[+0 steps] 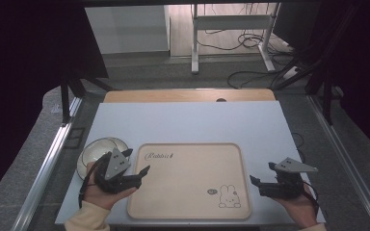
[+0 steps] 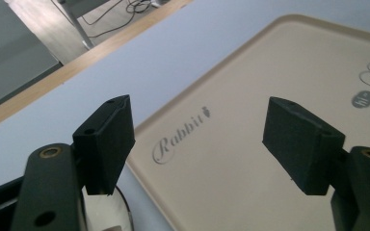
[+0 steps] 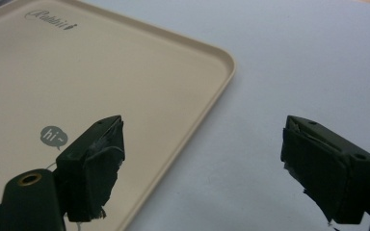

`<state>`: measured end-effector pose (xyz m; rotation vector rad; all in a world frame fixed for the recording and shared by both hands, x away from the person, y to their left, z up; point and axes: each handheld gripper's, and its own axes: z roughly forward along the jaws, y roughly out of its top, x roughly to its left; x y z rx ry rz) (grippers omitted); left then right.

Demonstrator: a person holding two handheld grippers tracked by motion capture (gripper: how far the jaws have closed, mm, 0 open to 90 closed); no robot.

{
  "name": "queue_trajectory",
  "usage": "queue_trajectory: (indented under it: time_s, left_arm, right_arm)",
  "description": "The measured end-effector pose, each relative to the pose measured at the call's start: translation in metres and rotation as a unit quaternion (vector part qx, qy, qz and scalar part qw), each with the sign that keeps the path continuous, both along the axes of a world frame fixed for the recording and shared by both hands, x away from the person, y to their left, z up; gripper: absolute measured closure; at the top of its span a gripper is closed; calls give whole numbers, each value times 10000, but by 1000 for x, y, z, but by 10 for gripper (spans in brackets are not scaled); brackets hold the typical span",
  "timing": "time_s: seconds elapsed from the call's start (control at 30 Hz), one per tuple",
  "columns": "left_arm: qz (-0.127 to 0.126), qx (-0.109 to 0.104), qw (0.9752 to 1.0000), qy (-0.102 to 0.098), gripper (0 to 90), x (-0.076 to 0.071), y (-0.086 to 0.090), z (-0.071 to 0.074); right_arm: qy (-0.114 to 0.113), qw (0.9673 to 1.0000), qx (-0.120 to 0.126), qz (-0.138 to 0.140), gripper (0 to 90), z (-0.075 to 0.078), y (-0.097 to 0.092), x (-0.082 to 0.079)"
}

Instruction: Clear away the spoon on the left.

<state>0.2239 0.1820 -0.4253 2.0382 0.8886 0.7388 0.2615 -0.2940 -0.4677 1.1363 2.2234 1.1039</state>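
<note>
A beige tray with a rabbit drawing and the word "Rabbit" lies at the table's near middle, nothing on it. A pale round plate sits just left of the tray. My left gripper hovers over the tray's left rim beside the plate, jaws wide apart and holding nothing; the left gripper view shows the tray and the plate's edge beneath its fingers. My right gripper stands open just right of the tray, over the tray's right rim.
The tray and plate rest on a light blue-grey mat over a wooden table. Beyond the table stand a white desk frame and floor cables. Metal rails flank both sides.
</note>
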Motion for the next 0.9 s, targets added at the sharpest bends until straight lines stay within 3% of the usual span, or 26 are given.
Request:
queue_trajectory:
  time_s: [0.17,0.6,0.9]
  left_arm:
    - [128,-59,9999,-31,270,4,11,-1]
    - [498,-148,9985,-155,270,-4,38,5]
    - [831,-314,9957,-257,270,-6,58,10]
  right_arm:
    - [-5,10000,-47,-9,156,-1,0,0]
    - [-38,10000,-86,-9,157,0,1,1]
    - [-19,9999,-94,-30,157,-2,0,3]
